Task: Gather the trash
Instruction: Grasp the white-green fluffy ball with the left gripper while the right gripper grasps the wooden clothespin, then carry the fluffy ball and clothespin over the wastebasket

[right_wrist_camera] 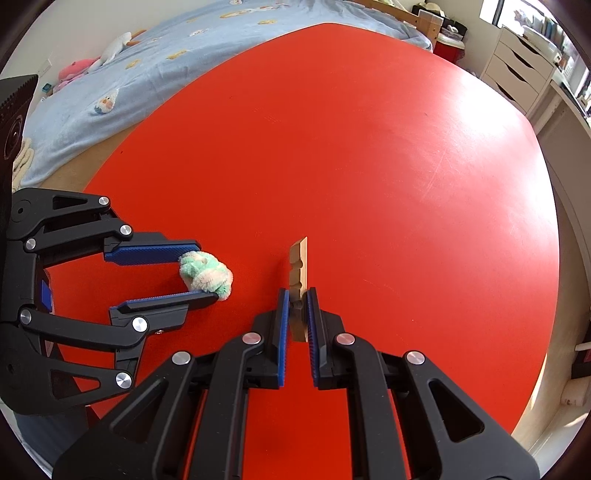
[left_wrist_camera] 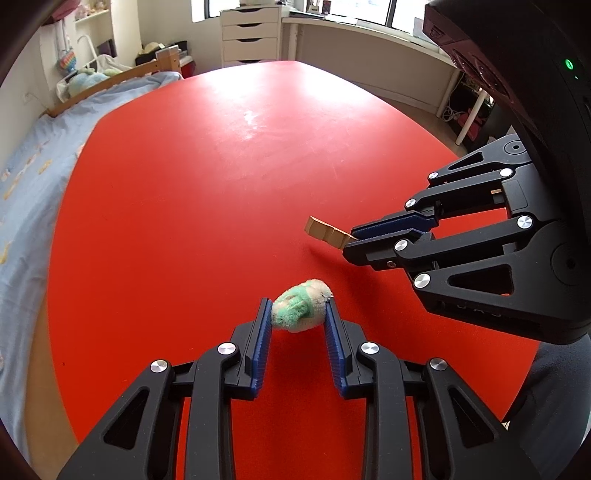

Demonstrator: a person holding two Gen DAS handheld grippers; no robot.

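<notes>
**Two grippers, each clamped on a piece of trash above the red tabletop**

The red tabletop (left_wrist_camera: pixel 207 177) fills both views, but its near edge is cut off behind the gripper bodies, and in the left wrist view its right side is hidden by the right gripper's dark housing. Beyond its far and left edges lies a bed with a light blue sheet (left_wrist_camera: pixel 33 184); a white drawer unit (left_wrist_camera: pixel 249 33) stands past the far edge, its top cropped by the frame. The small things on the bed and shelves are too blurred to name.

The left gripper (left_wrist_camera: pixel 298 309) has its jaws closed partway onto a fuzzy green-and-white ball (left_wrist_camera: pixel 301 306), which sits right at the fingertips, touching both blue pads. In the right wrist view the same ball (right_wrist_camera: pixel 206 274) bulges past the tips of the left gripper (right_wrist_camera: pixel 197 269), so only its rear part lies between the pads. Whether the ball touches the tabletop or hangs just above it cannot be told. It sits toward the near side of the tabletop.

The right gripper (right_wrist_camera: pixel 297 295) is clenched on a wooden clothespin (right_wrist_camera: pixel 298 264). The pads pinch its rear half near the spring, and the notched front end sticks out forward beyond the fingertips; its tail is partly hidden between the pads. From the left wrist view the clothespin (left_wrist_camera: pixel 327 232) juts out of the right gripper (left_wrist_camera: pixel 352 238) with a shadow on the tabletop beneath it, just beside and to the right of the ball.
</notes>
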